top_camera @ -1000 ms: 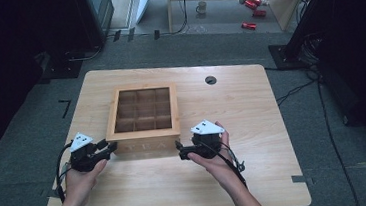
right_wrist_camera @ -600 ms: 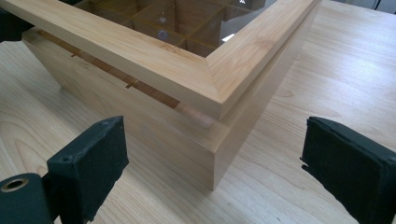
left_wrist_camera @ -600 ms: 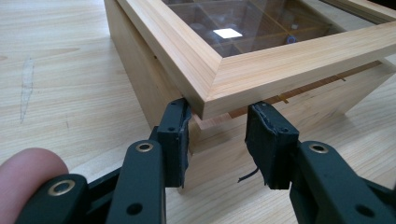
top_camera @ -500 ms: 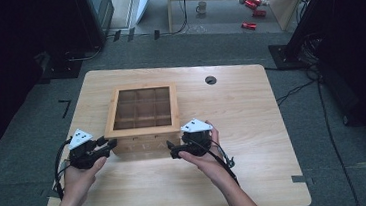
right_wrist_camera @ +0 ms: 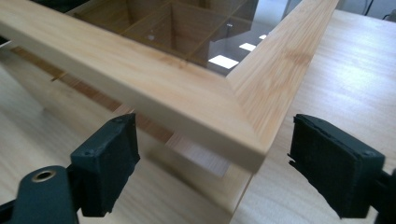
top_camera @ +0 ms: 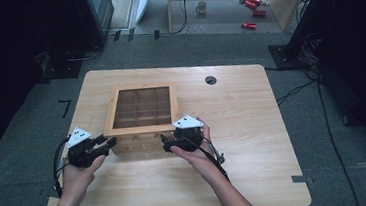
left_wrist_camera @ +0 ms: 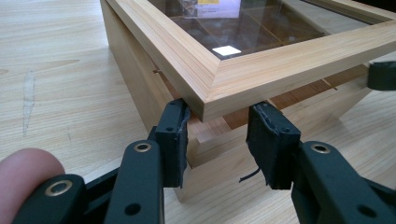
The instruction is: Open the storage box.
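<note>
**Two claws at the front corners of a glass-lidded box**

High view shows a wooden compartment box (top_camera: 141, 117) sitting near the middle of the bench (top_camera: 254, 142), toward the person's side, with one claw at each of its near corners. The left claw (top_camera: 108, 145) reaches the front left corner and the right claw (top_camera: 167, 142) the front right corner.

Handling, as a judgement: the box looks stiff and fairly solid, with a framed lid (left_wrist_camera: 243, 79) carrying a glass or clear pane, so it is likely somewhat weighty and the pane fragile. The smooth wood could slip under a light pinch. The lid frame's corners, where the wood is thick and away from the pane, seem the safest places to take hold; lifting evenly from both corners should keep the lid from twisting.

Left gripper view shows the left claw spread, its pads either side of the lid's corner, one pad close against or touching the frame edge, not clamped. Right gripper view shows the right claw wide apart, straddling the other lid corner (right_wrist_camera: 247, 135) with clear gaps on both sides.

The box is pale, honey-coloured wood with mitred lid corners. Through the pane a grid of dividers shows square compartments. A gap shows between lid and body at the front, so the lid appears slightly raised there.
</note>
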